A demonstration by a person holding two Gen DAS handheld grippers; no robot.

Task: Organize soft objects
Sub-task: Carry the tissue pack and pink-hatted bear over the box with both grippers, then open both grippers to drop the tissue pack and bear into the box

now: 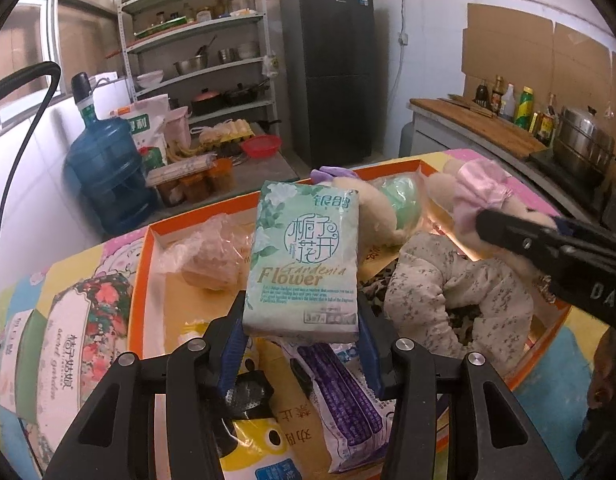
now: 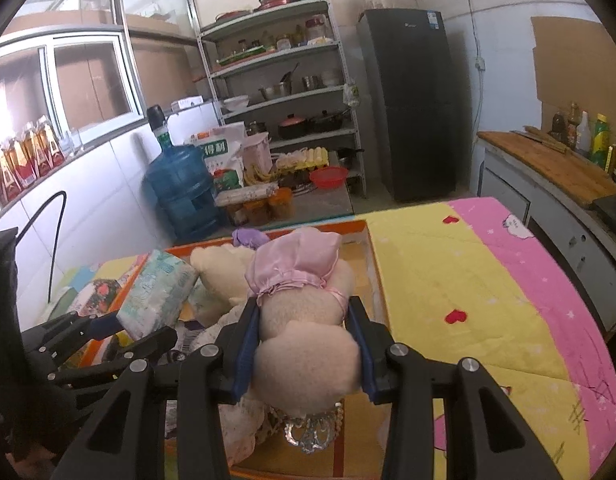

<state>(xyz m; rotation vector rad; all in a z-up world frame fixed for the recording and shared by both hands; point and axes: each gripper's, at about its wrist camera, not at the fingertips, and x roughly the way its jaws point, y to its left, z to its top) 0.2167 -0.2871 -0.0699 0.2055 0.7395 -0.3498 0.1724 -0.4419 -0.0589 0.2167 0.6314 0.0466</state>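
My left gripper [image 1: 302,304] is shut on a green tissue pack [image 1: 304,256] printed "Gardenia Flower", held upright above the orange box [image 1: 144,264]. My right gripper [image 2: 304,308] is shut on a cream plush doll [image 2: 304,344] with a pink bonnet [image 2: 296,264], over the box's right side [image 2: 377,280]. Each view shows the other hand's tool: the right gripper [image 1: 491,226] reaches in from the right onto the doll [image 1: 479,196], and the left gripper [image 2: 144,326] holds the tissue pack [image 2: 160,292] at the left. The two loads hang close together without touching.
In the box lie a floral-print soft toy [image 1: 447,280], a cream plush [image 1: 399,200], a crumpled plastic bag [image 1: 212,256] and a purple packet [image 1: 347,396]. A floral tissue box [image 1: 68,340] sits left of it. Yellow-pink cloth [image 2: 467,280] covers the table; a counter [image 1: 487,124] stands right.
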